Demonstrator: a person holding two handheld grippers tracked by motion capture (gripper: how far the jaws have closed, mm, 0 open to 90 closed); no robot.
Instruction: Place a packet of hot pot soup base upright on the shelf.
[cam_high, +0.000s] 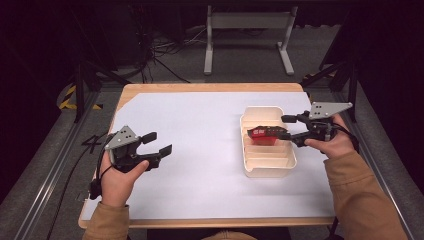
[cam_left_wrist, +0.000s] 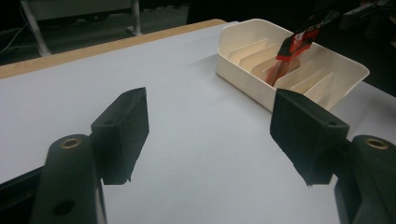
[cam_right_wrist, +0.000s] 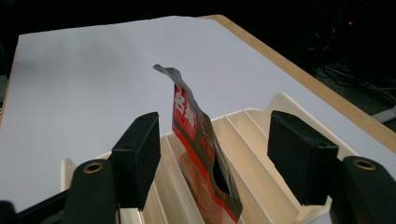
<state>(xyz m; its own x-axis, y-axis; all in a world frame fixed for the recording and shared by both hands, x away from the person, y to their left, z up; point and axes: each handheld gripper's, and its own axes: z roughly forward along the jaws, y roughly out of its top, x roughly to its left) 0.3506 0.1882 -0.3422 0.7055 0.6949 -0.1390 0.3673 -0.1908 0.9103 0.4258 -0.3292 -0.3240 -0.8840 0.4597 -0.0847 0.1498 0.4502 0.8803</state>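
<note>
A cream slotted tray (cam_high: 270, 172) lies on the right half of the table. A red and black snack packet (cam_high: 264, 134) stands on edge in one of its middle slots. My right gripper (cam_high: 289, 129) is open at the tray's right side, jaws on either side of the packet's end without touching it. In the right gripper view the packet (cam_right_wrist: 191, 126) rises from the tray (cam_right_wrist: 280, 100) between the spread jaws of the right gripper (cam_right_wrist: 219, 158). My left gripper (cam_high: 160, 142) is open and empty over the table's left side. Its camera looks past the left gripper (cam_left_wrist: 212, 135) at the tray (cam_left_wrist: 243, 79) and packet (cam_left_wrist: 294, 44).
A white sheet (cam_high: 200, 150) covers the wooden table (cam_high: 210, 87). Beyond the far edge a metal frame (cam_high: 247, 22) stands on the floor among cables. Dark stands flank the table on both sides.
</note>
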